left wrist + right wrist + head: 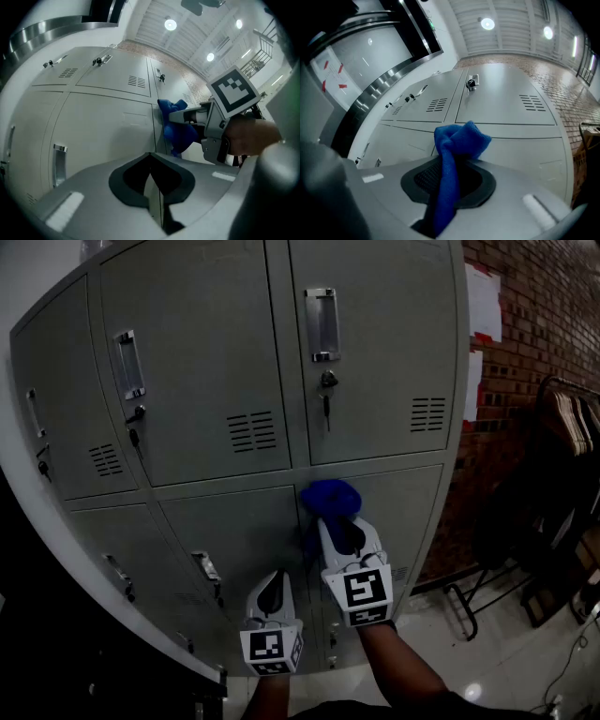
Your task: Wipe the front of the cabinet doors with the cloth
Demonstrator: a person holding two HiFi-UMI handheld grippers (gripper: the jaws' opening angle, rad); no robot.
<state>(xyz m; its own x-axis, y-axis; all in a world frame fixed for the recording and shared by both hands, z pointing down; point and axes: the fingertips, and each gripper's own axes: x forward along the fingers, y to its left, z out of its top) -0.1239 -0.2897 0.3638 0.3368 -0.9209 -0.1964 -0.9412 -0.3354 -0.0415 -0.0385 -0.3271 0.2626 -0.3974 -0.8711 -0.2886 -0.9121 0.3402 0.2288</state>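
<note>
1. My right gripper (330, 514) has its fingers clamped on the blue cloth (330, 495). In the right gripper view the cloth runs down between both fingers, and a bunched wad stands out past the tips.
2. The wad sits against the grey cabinet (206, 352), at the top edge of the lower right door (412, 512), just beside the vertical seam it shares with the lower middle door (234, 531). In the left gripper view the cloth lies on the door face at that seam.
3. My left gripper (151, 157) has its fingers closed together with nothing between them. It is held lower than the right gripper and just beside it, pointing at the lower middle door. I cannot tell whether it touches the door.
4. Directly above the cloth is the upper right door (375, 381), with a chrome handle (322, 324), a key (326, 395) in the lock below it and vent slots (428, 413) near its right edge.
5. A brick wall (534, 334) stands to the right of the cabinet, with a rack of hangers (572, 418) in front of it
</note>
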